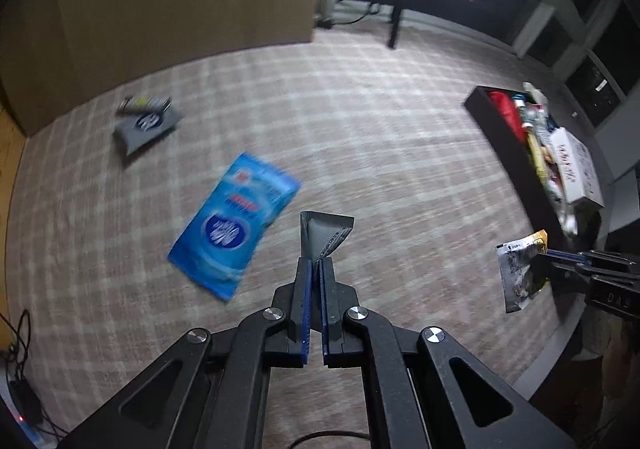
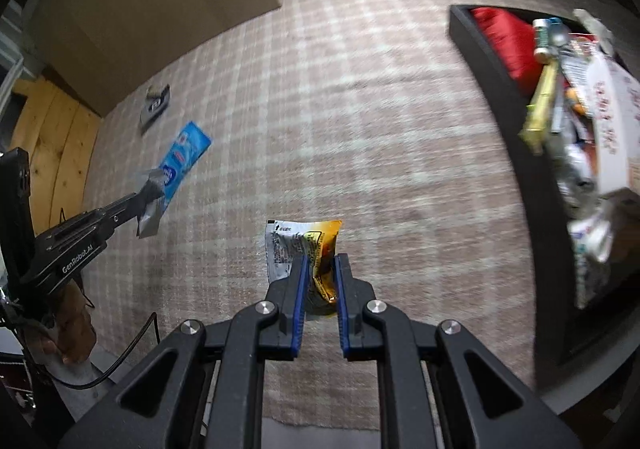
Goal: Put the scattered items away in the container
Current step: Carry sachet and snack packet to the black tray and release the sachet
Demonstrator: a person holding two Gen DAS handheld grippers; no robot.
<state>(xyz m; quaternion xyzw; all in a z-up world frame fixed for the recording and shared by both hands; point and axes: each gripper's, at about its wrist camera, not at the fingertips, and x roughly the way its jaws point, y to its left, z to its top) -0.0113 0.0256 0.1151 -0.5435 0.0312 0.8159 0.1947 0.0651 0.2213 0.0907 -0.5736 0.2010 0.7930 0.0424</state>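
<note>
My left gripper is shut on a small grey sachet and holds it above the carpet; it also shows in the right wrist view. My right gripper is shut on a yellow and white snack packet, also seen in the left wrist view. A blue wet-wipes pack and a grey pouch lie on the carpet to the left. The black container, full of several items, stands at the right, beyond both grippers.
A checked carpet covers the floor. A tall brown cabinet stands at the back left. A black table leg stands at the back. Cables and a power strip lie at the lower left.
</note>
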